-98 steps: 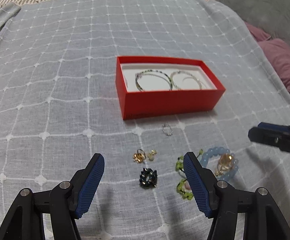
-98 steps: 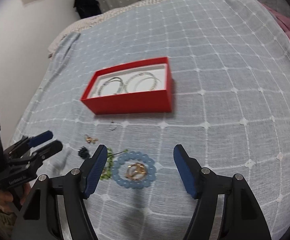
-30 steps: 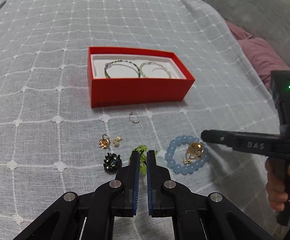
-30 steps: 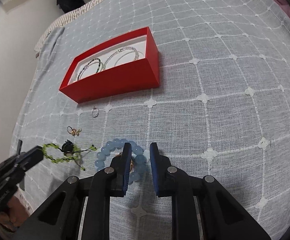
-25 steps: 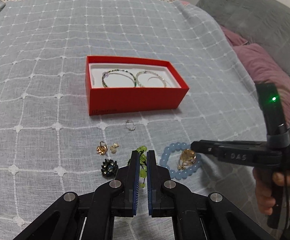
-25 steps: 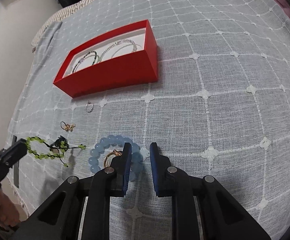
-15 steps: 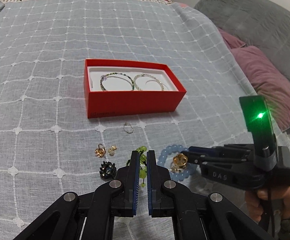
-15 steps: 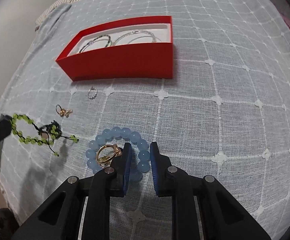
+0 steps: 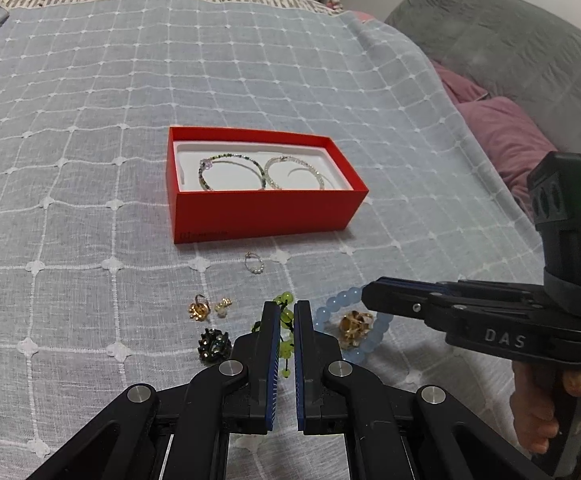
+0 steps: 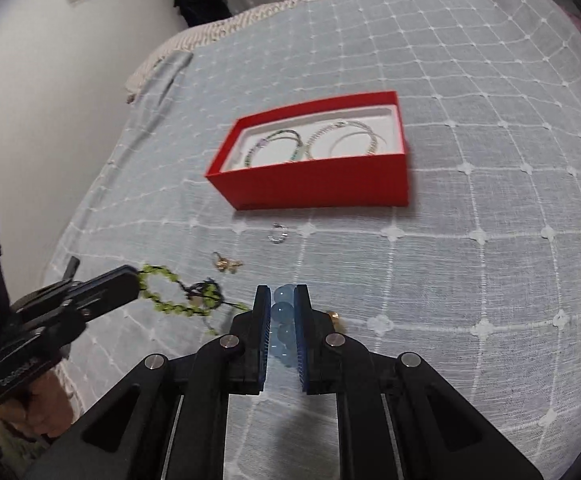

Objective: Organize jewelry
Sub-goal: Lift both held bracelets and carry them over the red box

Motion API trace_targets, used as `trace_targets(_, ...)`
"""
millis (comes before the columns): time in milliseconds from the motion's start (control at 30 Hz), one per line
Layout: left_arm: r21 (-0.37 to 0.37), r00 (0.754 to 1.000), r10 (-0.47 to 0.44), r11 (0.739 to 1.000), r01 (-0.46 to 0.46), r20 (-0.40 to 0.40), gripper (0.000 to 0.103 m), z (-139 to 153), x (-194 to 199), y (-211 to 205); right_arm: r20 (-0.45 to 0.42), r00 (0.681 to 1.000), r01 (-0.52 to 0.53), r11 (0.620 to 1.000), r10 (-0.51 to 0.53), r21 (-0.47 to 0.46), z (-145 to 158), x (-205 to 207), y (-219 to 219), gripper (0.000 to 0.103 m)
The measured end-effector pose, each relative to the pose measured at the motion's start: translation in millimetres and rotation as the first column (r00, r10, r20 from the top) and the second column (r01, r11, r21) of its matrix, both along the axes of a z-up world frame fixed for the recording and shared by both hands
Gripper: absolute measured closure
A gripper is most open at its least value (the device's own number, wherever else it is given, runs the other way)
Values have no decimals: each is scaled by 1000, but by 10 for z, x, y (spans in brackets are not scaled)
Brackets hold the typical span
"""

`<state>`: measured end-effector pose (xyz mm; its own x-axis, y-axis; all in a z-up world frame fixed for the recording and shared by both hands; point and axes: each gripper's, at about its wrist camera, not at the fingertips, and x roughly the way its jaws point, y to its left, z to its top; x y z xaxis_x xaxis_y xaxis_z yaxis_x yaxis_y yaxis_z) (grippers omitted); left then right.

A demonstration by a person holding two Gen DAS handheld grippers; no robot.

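Left gripper (image 9: 286, 310): jaws clenched on the green bead bracelet (image 9: 285, 322); beads show in the narrow gap between the blue pads, and in the right wrist view the strand (image 10: 169, 294) hangs from the gripper tip, looping down toward the bedspread.
Right gripper (image 10: 282, 294): jaws clenched on the pale blue bead bracelet (image 10: 281, 322); several beads sit stacked between the blue pads. In the left wrist view its tip lies over the far rim of that bracelet (image 9: 344, 300).
Red box (image 9: 266, 210): open, standing on the bedspread beyond the loose pieces; white lining inside.
Box contents: a dark-beaded bangle (image 9: 230, 172) at the left and a clear-stone bangle (image 9: 294, 170) at the right, lying flat and overlapping at the middle.
Small silver ring (image 9: 253, 263): on the cloth just in front of the box's near wall, apart from everything else.
Gold ring and earring pair (image 9: 208, 307): side by side on the cloth, left of the left gripper's tip.
Dark stone ring (image 9: 213, 345): on the cloth, nearer than the gold pair, just beside the left gripper's left finger.
Gold ring inside blue bracelet (image 9: 354, 322): resting within the loop, below the right gripper.
Bedspread (image 9: 90, 128): grey-blue with white grid stitching; carries all items.
Pillows (image 9: 506, 128): mauve, at the right edge against a grey quilted cushion.
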<state>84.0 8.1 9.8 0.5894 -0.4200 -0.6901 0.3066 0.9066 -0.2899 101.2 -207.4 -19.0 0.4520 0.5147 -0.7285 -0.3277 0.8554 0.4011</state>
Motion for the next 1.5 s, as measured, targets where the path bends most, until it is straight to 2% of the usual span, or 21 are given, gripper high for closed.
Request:
trace_targets(367,-11,1000,-1,1000,1,8,102,39,-12,9,56,996,-78,991,72,107,244,-140,125,91)
trace_targets(933,-51,1000,-14,999,15,18,102,118,7,39,93,993,-83,991,74,102,342,-166,104,91)
trace_targets(1133,-34,1000,1,999,0,27,102,170,74,65,102,992,-81,993,72,82,383,-133,78,91)
trace_targets(1500,-89,997,29,996,-23,70,102,561,522,152,119,992,-40,996,29,86,577,183,-94,91)
